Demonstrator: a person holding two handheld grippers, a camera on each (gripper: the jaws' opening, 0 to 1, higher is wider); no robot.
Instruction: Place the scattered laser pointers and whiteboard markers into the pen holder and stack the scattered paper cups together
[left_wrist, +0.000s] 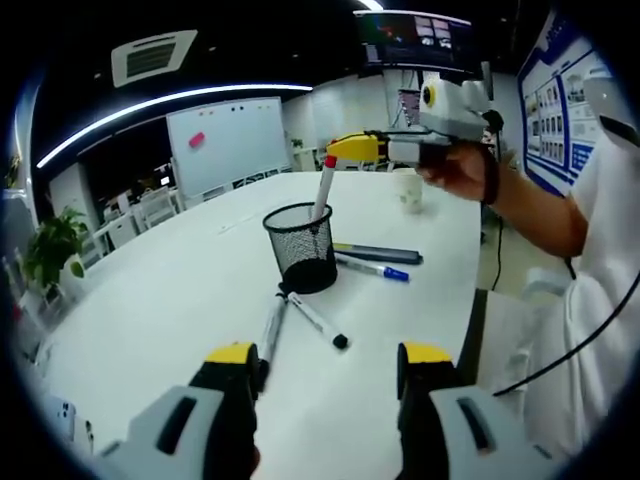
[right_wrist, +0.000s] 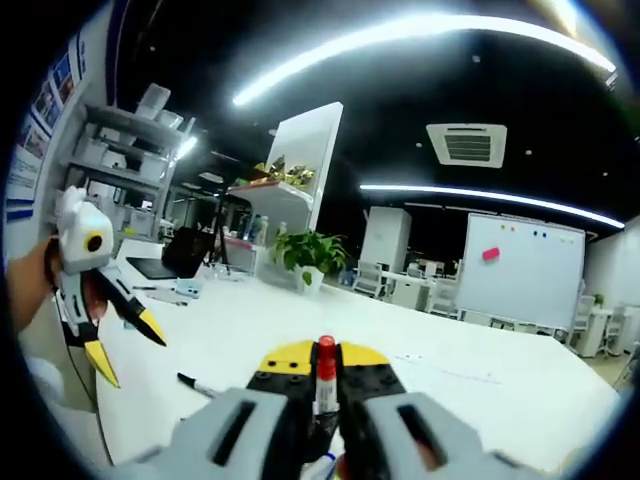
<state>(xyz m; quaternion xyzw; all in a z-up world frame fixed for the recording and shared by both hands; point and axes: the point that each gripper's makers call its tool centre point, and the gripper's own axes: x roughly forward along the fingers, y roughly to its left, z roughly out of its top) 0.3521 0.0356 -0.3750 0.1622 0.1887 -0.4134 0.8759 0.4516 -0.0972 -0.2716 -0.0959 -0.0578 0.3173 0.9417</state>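
Note:
A black mesh pen holder (left_wrist: 300, 245) stands on the white table (left_wrist: 180, 290). My right gripper (left_wrist: 352, 149) hovers just above it, shut on a red-capped whiteboard marker (left_wrist: 322, 192) whose lower end dips into the holder. In the right gripper view the jaws (right_wrist: 322, 362) pinch that marker (right_wrist: 323, 380) upright. My left gripper (left_wrist: 328, 360) is open and holds nothing, low over the near table. It also appears open at the left of the right gripper view (right_wrist: 125, 345). Two markers (left_wrist: 318, 320) (left_wrist: 272, 330) lie in front of the holder. A blue-capped marker (left_wrist: 372, 268) and a dark pen (left_wrist: 378, 253) lie beside it.
A paper cup (left_wrist: 410, 190) stands further back on the table. A person's arm and white sleeve (left_wrist: 590, 250) fill the right side. A black marker (right_wrist: 200, 383) lies on the table near a laptop (right_wrist: 165, 266). A whiteboard (left_wrist: 228, 140) and a plant (left_wrist: 55, 245) stand behind.

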